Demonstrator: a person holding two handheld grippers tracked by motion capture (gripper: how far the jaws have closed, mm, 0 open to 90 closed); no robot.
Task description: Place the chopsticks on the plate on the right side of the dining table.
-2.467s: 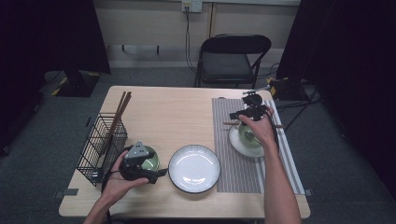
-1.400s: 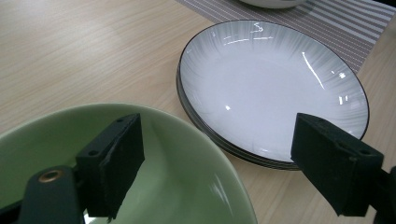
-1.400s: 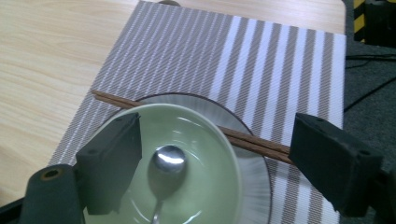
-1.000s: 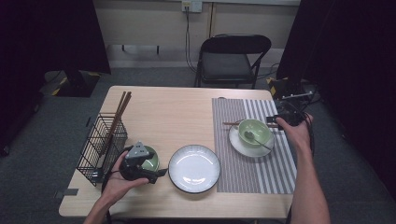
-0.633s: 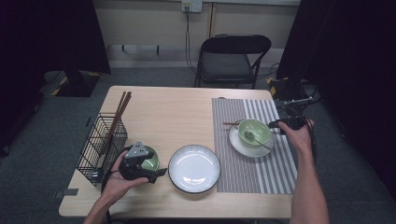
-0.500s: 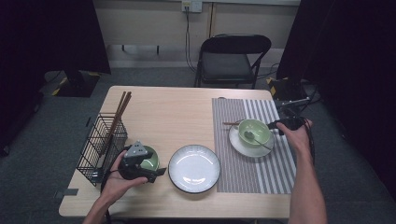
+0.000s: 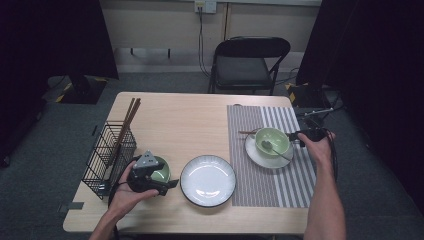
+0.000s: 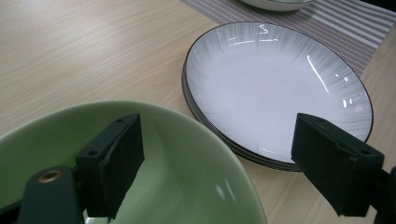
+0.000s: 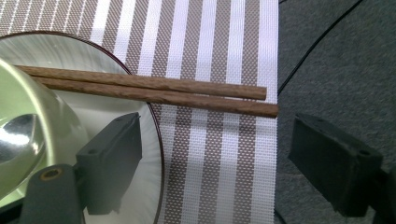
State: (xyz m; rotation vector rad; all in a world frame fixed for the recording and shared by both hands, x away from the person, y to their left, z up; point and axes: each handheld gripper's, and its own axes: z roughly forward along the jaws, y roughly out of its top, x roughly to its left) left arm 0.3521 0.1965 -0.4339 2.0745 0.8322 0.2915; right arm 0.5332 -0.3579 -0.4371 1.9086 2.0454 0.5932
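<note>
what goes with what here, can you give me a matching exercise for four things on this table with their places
Things:
1. chopsticks
2. spoon
3. white plate
4. wire basket

Places:
A. on bare wood between the two bowls
B. at the table's left edge
C. lying across the saucer's rim onto the striped mat
D. inside the green bowl on the mat

Pairs: 1-C, 2-D, 3-A, 4-B

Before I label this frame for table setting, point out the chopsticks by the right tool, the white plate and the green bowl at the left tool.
chopsticks (image 9: 154,91), right gripper view, mid shaft.
white plate (image 8: 275,88), left gripper view, centre.
green bowl (image 8: 187,172), left gripper view, inner wall.
</note>
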